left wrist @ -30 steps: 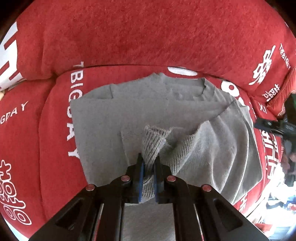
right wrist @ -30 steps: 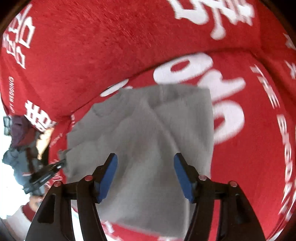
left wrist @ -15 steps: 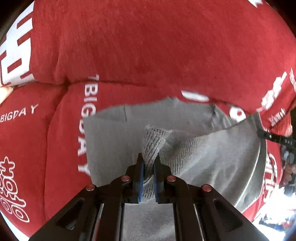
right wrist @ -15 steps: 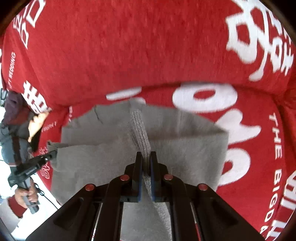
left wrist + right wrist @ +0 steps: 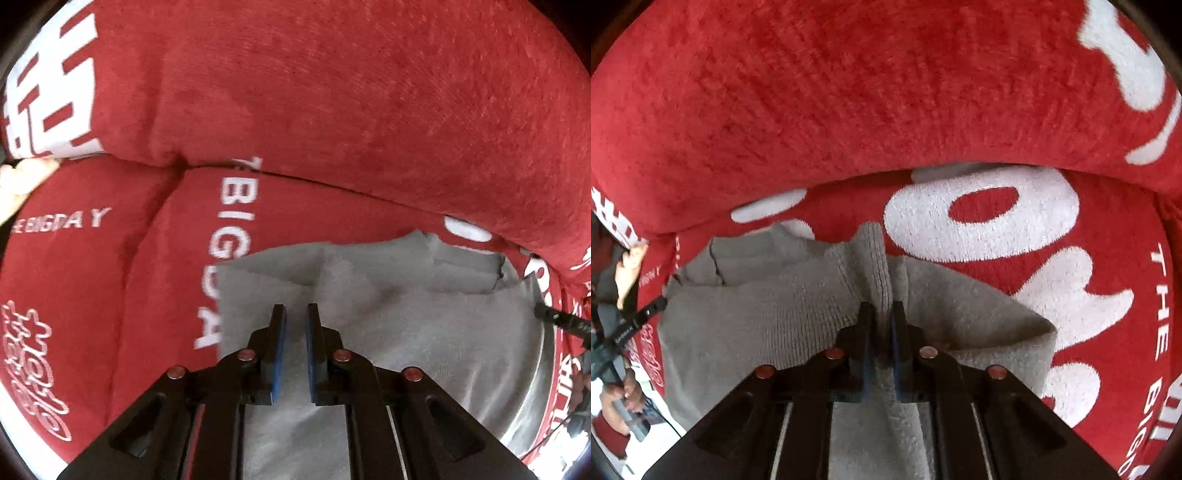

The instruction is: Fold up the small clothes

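A small grey knitted garment (image 5: 424, 325) lies on the red sofa seat, partly folded. My left gripper (image 5: 294, 314) hovers over its left part with its jaws a little apart and nothing between them. In the right wrist view my right gripper (image 5: 882, 314) is shut on a ribbed fold of the grey garment (image 5: 768, 310), which rises between the fingers toward the seat back. The other gripper's tip shows at the right edge of the left wrist view (image 5: 561, 321) and at the left edge of the right wrist view (image 5: 631, 325).
The red sofa seat cushion (image 5: 110, 295) with white lettering carries the garment. The red back cushion (image 5: 332, 92) rises close behind it, also in the right wrist view (image 5: 849, 92). The seat's front edge and a bright floor show at lower left (image 5: 613, 454).
My left gripper has let go of the ribbed fold and its jaws have parted slightly. My right gripper went from open to shut on a fold and has pushed it toward the seat back.
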